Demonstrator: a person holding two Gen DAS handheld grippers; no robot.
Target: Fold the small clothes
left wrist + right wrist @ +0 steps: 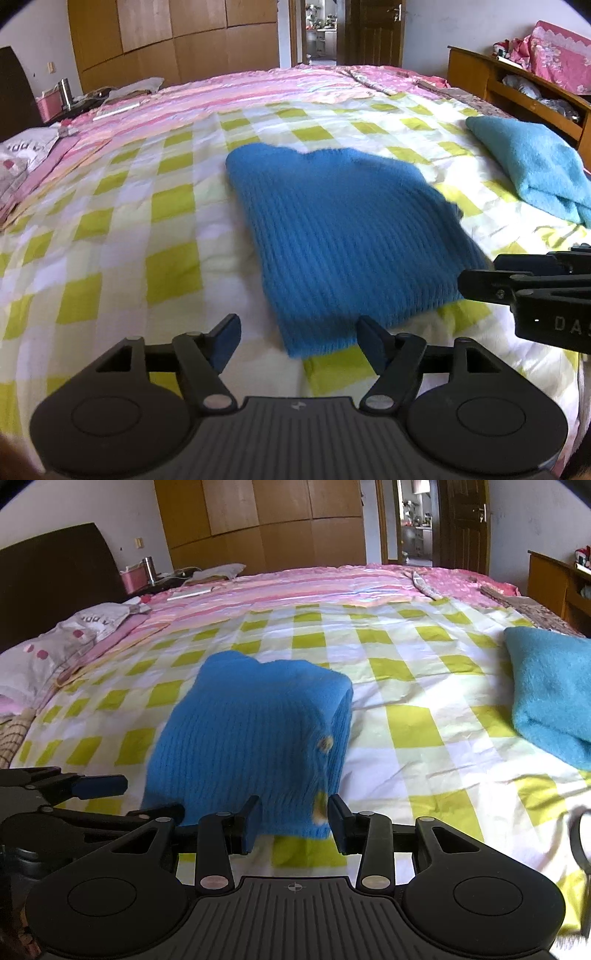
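Both grippers, left and right, stood released beside the folded sweater; smoothing edges would finish it.

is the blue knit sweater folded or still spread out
Folded. The sweater lies on the bed as a compact rectangle, sleeves tucked out of sight, with stacked layers showing along its right edge.

White letters "DA" read on the black body of the right tool, cut off at frame edge. Print on the grey pillow is illegible.
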